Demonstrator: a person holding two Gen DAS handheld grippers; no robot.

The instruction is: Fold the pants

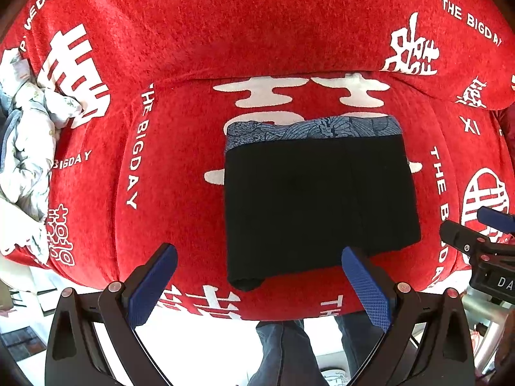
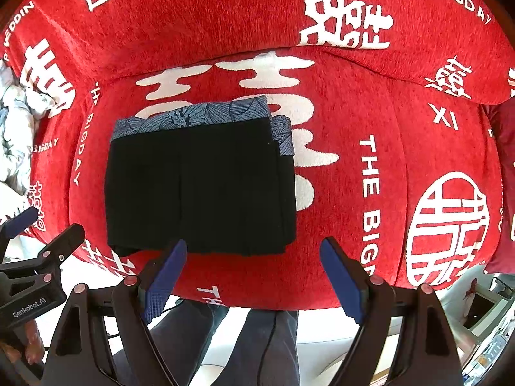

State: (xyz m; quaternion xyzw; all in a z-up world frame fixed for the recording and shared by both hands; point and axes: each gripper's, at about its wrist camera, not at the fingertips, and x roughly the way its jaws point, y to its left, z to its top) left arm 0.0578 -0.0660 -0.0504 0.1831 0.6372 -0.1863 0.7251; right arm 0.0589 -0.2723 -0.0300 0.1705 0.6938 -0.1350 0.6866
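Pants (image 1: pixel 318 199) look folded into a neat block on the red sofa seat (image 1: pixel 180 173), both my claws (image 1: pixel 259 284) (image 2: pixel 252 276) spread wide holding nothing, so one clumsy nudge could flop that stack open.

Bright even daylight, sharp centre, fisheye-warped dark edges.

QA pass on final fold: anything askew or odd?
Mostly tidy. The pants lie folded on the red cover, but the patterned waistband layers sit offset at the right edge. Both grippers open, clear.
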